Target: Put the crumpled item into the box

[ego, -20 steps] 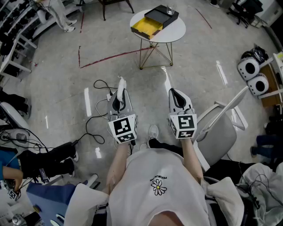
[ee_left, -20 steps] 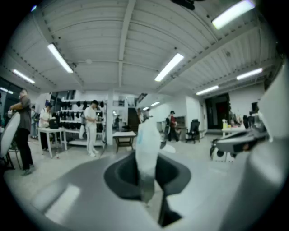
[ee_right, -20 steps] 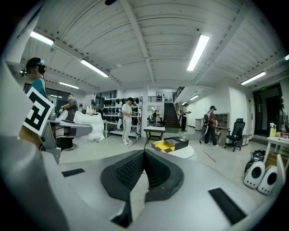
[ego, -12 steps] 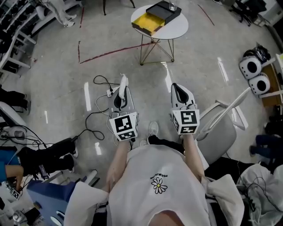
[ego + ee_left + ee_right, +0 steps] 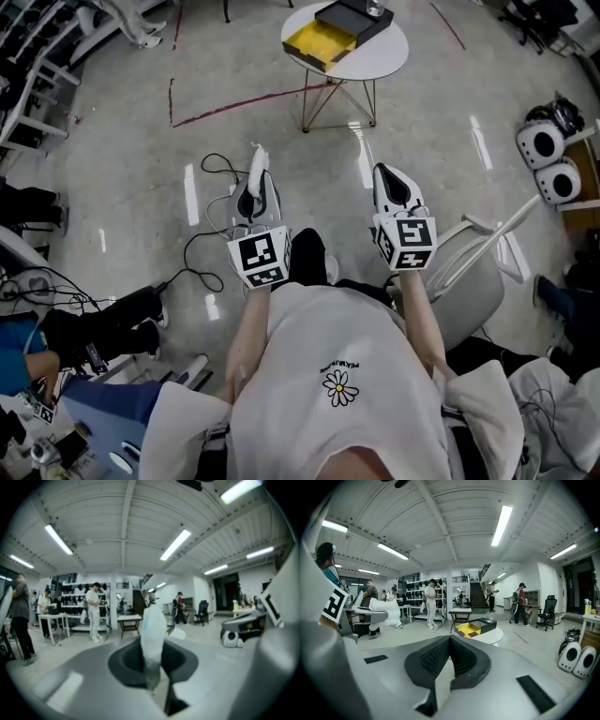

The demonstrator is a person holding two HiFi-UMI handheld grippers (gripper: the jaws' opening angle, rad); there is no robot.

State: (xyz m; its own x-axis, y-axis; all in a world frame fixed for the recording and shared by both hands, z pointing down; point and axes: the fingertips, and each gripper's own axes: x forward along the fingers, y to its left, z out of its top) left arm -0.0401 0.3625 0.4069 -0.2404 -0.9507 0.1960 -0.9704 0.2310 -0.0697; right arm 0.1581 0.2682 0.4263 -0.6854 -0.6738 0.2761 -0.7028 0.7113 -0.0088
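Observation:
A white crumpled item (image 5: 256, 163) sticks out from the tips of my left gripper (image 5: 255, 184), which is shut on it. In the left gripper view the crumpled item (image 5: 153, 632) stands upright between the dark pads. My right gripper (image 5: 391, 180) is held beside the left one; its jaws are shut with nothing between them. Ahead stands a small round white table (image 5: 384, 58) carrying the box (image 5: 322, 40), which has a yellow inside and a black lid next to it. In the right gripper view the box (image 5: 475, 628) lies straight ahead. Both grippers hover above the floor, well short of the table.
A black cable and a white plug (image 5: 212, 221) lie on the floor under the left gripper. A white chair (image 5: 472, 274) is at my right. Two white round devices (image 5: 549, 161) sit at the far right. A red tape line (image 5: 234, 105) crosses the floor. Several people stand by tables far off.
Both grippers have moved a little forward, the left still holding the crumpled item. A black shoe has stepped into view between them. The table has shifted slightly up and right in the head view.

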